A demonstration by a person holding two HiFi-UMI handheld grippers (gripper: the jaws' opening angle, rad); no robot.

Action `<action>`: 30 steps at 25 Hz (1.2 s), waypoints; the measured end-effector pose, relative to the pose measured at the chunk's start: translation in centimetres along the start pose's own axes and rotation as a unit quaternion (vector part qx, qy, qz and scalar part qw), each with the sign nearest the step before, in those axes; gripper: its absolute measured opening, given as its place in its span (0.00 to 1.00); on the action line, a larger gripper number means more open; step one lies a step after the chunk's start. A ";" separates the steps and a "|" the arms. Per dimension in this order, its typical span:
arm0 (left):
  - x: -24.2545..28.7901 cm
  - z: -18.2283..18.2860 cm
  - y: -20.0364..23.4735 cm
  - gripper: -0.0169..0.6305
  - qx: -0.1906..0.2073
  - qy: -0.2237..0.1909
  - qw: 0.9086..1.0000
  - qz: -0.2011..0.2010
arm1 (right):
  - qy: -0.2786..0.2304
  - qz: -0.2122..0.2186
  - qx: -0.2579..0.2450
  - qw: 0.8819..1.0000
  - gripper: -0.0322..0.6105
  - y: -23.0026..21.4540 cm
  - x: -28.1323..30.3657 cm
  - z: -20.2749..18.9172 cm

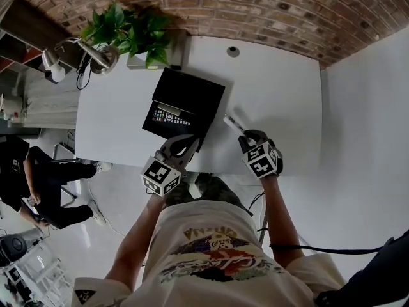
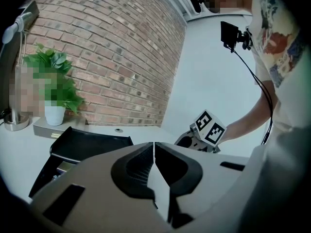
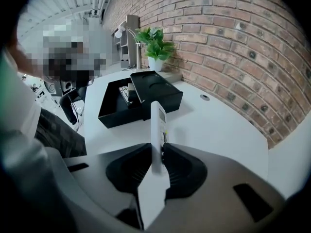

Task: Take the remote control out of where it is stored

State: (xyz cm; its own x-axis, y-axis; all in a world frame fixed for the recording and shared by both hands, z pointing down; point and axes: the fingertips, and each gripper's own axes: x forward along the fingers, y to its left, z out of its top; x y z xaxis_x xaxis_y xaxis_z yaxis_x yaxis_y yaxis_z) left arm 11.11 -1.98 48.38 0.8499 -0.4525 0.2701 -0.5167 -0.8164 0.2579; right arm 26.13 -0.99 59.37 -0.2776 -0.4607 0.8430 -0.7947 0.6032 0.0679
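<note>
A slim white remote control (image 1: pixel 232 123) (image 3: pixel 158 125) stands upright between the pads of my right gripper (image 1: pixel 246 137) (image 3: pixel 158 155), which is shut on its lower end above the white table (image 1: pixel 281 101). The open black storage box (image 1: pixel 192 94) (image 3: pixel 146 98) lies to the left of it, with a dark keypad remote (image 1: pixel 167 116) lying inside. My left gripper (image 1: pixel 186 145) (image 2: pixel 154 152) hovers at the box's near edge, jaws shut with nothing between them. In the left gripper view the box (image 2: pixel 90 144) is at the lower left and the right gripper's marker cube (image 2: pixel 210 126) at the right.
A potted plant (image 1: pixel 128 31) (image 3: pixel 155 45) and a desk lamp (image 1: pixel 96 56) stand at the table's back left against the brick wall. A round cable hole (image 1: pixel 233 51) sits at the back. A seated person (image 1: pixel 38 178) is left of the table.
</note>
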 end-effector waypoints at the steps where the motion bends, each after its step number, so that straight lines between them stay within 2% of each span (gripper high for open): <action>1: 0.1 -0.1 -0.1 0.02 -0.001 0.002 1.000 0.000 | 0.006 0.000 0.000 1.000 0.18 -0.2 0.2 -0.4; 16: -0.2 -1.0 0.7 0.02 -0.013 0.015 0.999 0.028 | 0.040 -0.006 -0.019 0.999 0.18 -0.9 3.6 -2.9; 23: -0.1 -1.4 0.7 0.02 -0.018 0.016 0.999 0.032 | 0.032 -0.008 -0.020 0.999 0.18 -0.9 4.2 -2.6; 30: 0.1 -1.3 0.3 0.02 -0.018 0.016 0.999 0.027 | 0.023 -0.030 -0.035 0.999 0.18 -0.5 4.2 -2.4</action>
State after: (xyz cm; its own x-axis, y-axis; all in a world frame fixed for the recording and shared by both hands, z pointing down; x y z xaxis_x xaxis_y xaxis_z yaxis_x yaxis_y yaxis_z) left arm 10.92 -1.82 49.65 0.8172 -0.4828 0.3147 -0.5654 -0.7775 0.2753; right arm 26.64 -1.65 64.15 -0.2046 -0.4678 0.8599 -0.7684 0.6209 0.1550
